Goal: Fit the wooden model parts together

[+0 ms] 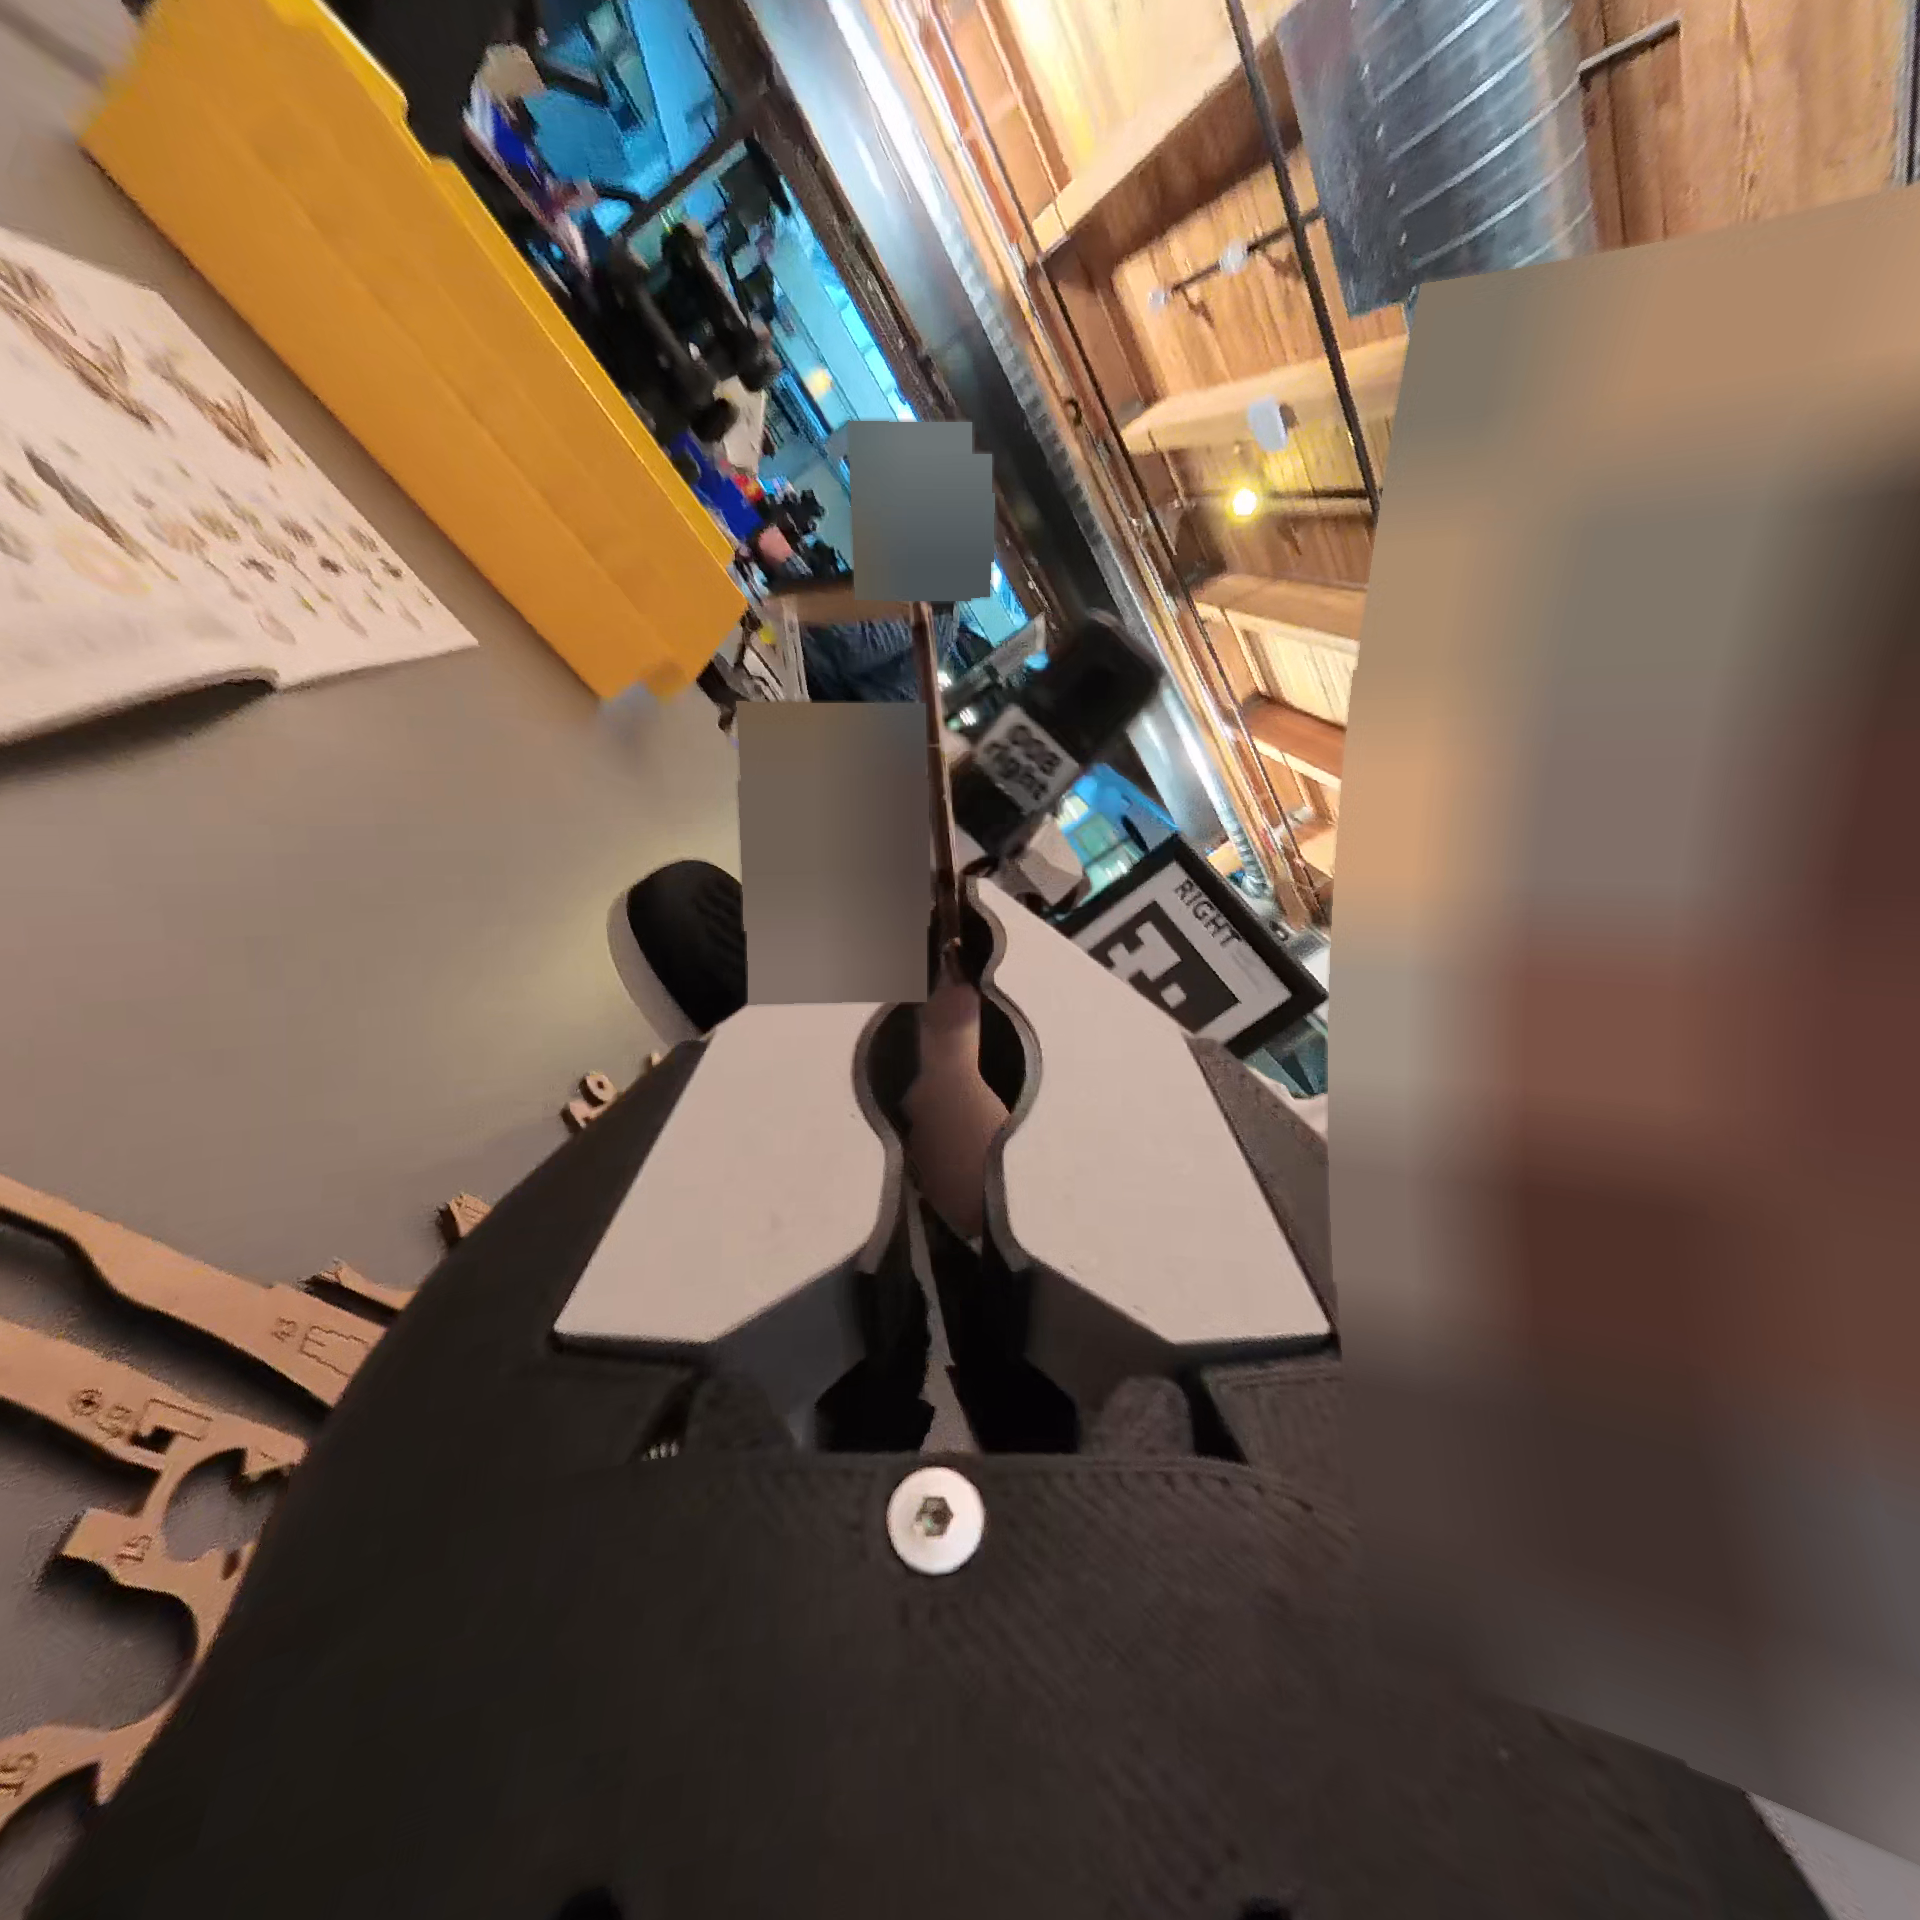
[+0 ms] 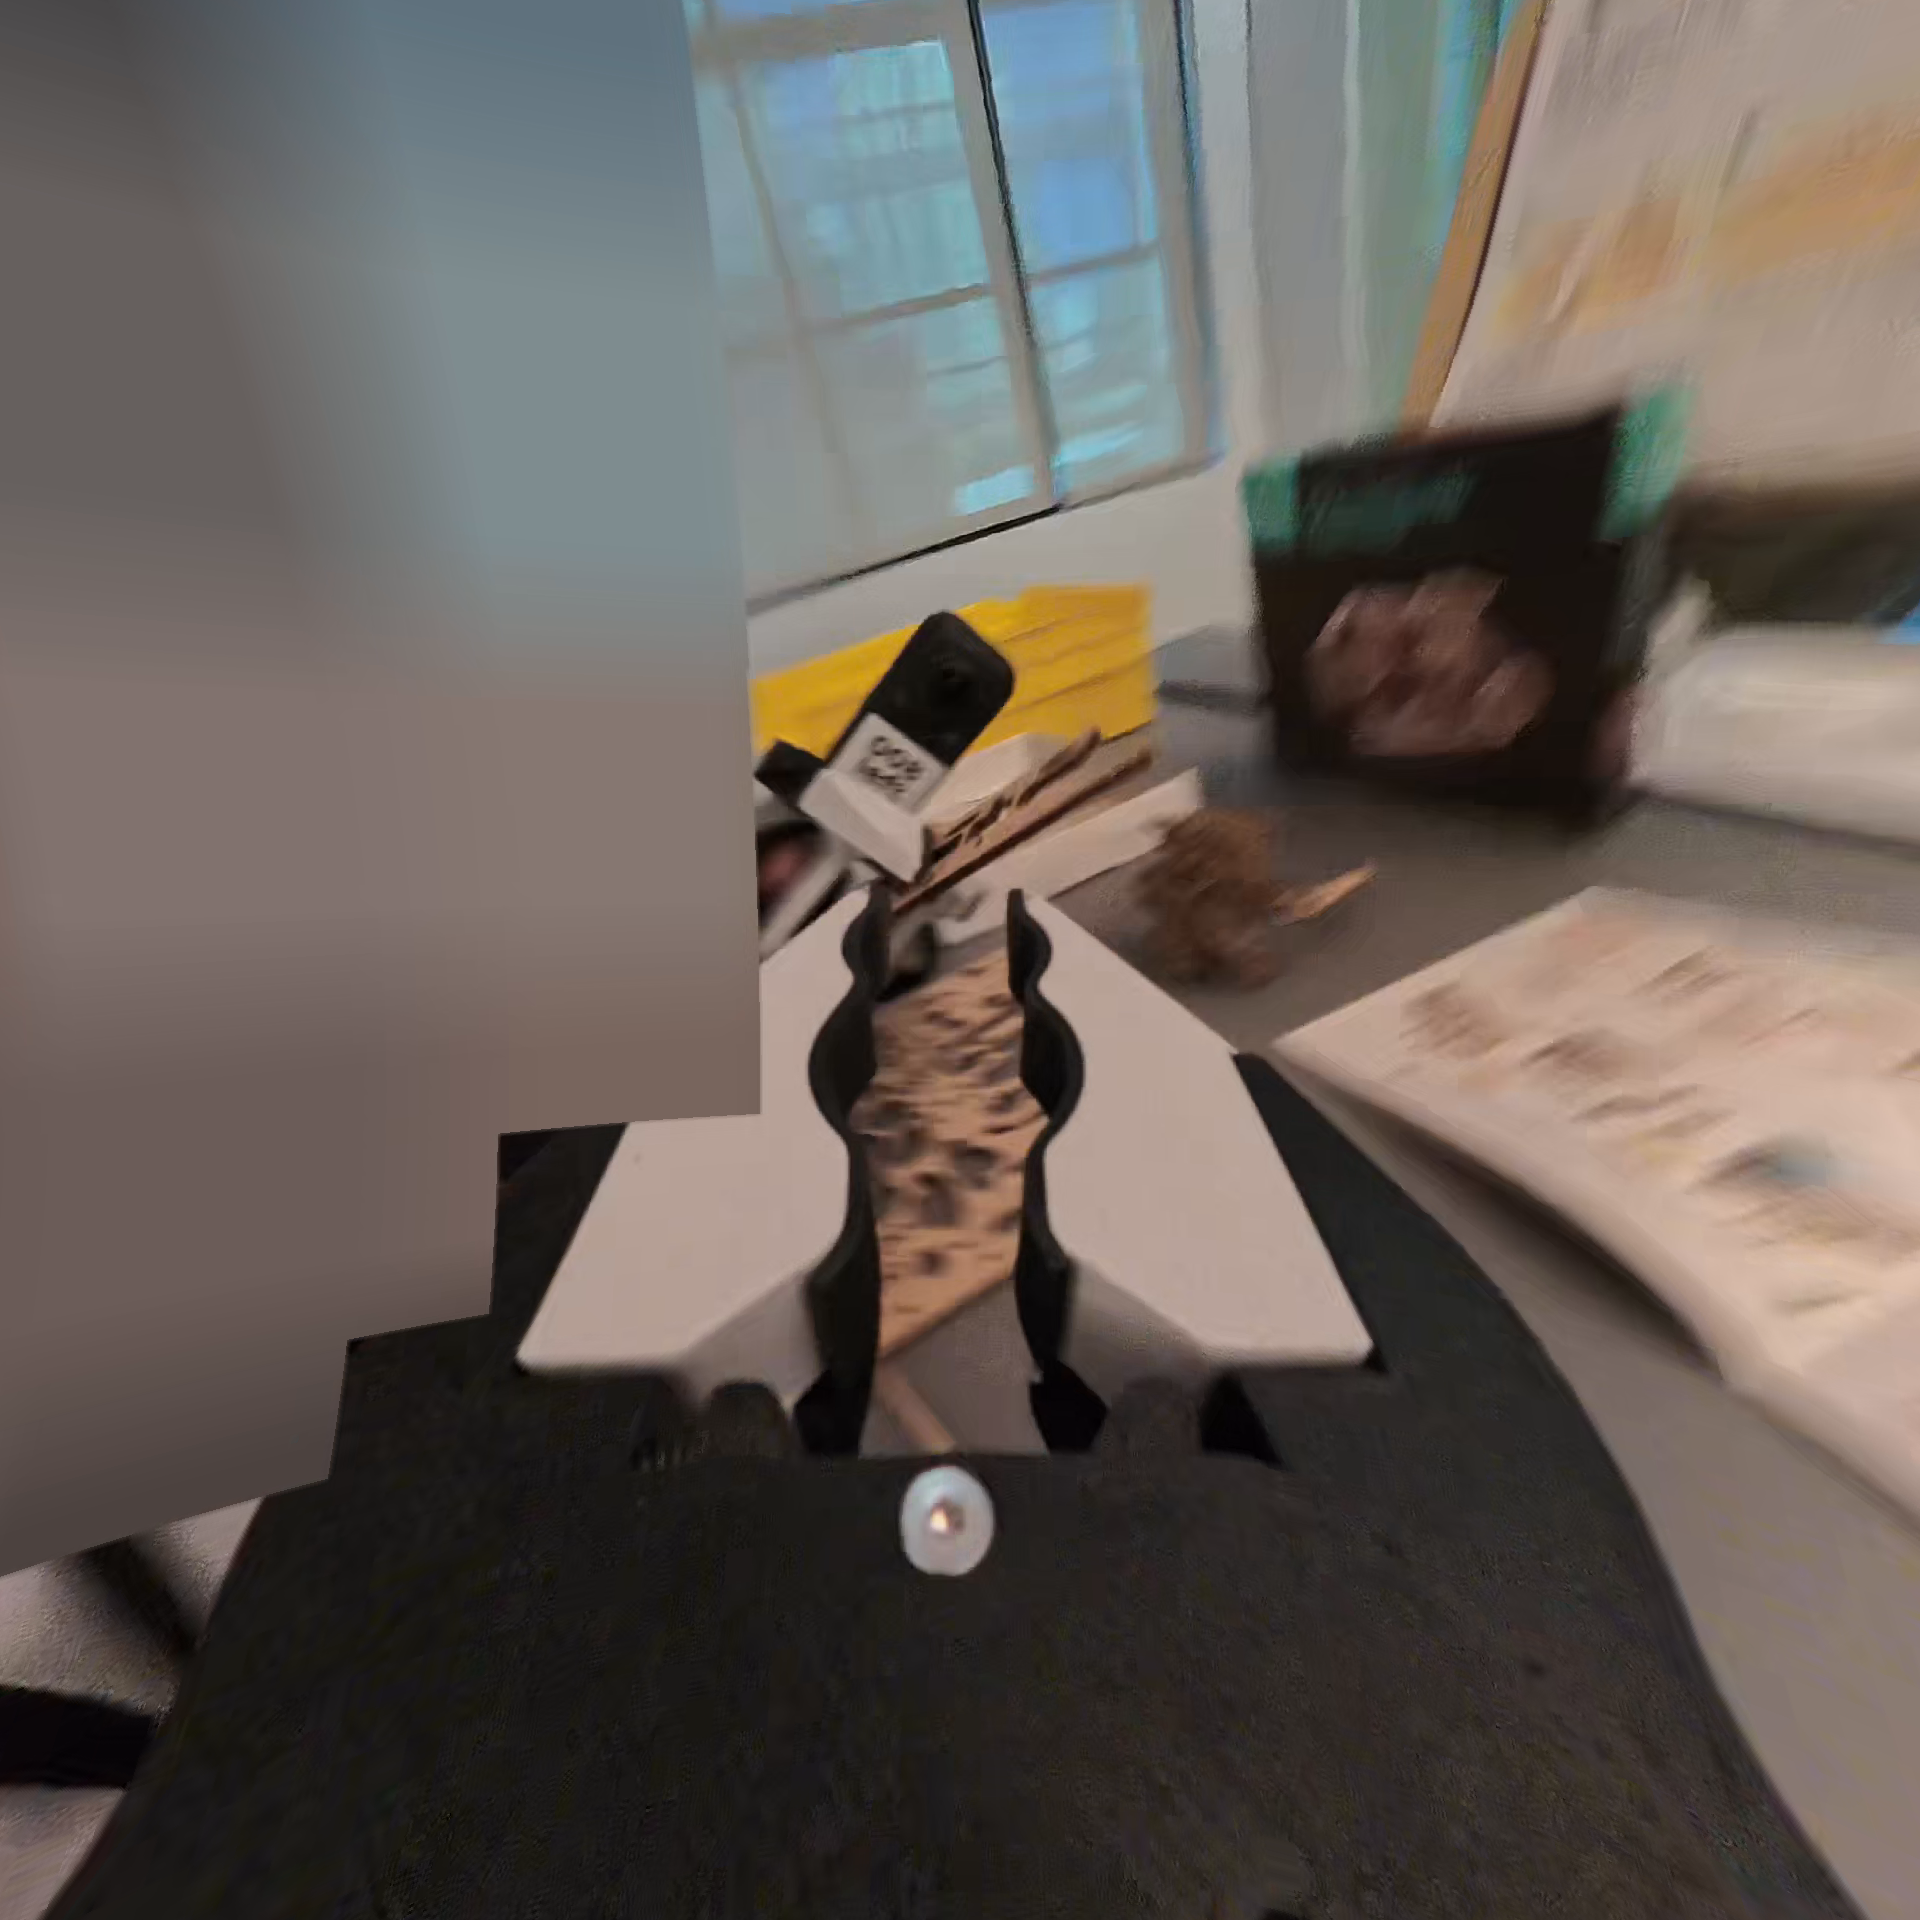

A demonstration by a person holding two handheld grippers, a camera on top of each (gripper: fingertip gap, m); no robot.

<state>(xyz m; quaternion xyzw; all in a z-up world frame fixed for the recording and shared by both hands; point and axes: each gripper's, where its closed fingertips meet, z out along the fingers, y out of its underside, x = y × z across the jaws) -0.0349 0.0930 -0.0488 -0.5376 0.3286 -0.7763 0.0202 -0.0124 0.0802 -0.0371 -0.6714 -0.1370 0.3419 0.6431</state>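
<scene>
Left gripper [image 1: 961, 1029] is raised off the grey counter [image 1: 343, 935], jaws narrow and pinching a thin wooden part [image 1: 940, 790] edge-on. Right gripper [image 2: 940, 935] is narrow too, a perforated wooden sheet [image 2: 951, 1122] between its jaws; contact unclear in the blur. Cut-out wooden frame [image 1: 156, 1382] lies on the counter at lower left.

Left hand-held gripper [image 1: 940, 1029]: black body, light grey fingers [image 1: 748, 1174] with black wavy inner pads. Desk [image 1: 312, 883] grey; bin [image 1: 416, 312] yellow; cut-out wooden sheet [image 1: 156, 1382] tan with dark edges. Box [image 2: 1444, 613] black with teal top band; instruction sheet [image 2: 1621, 1091] white with tan printed figures.
</scene>
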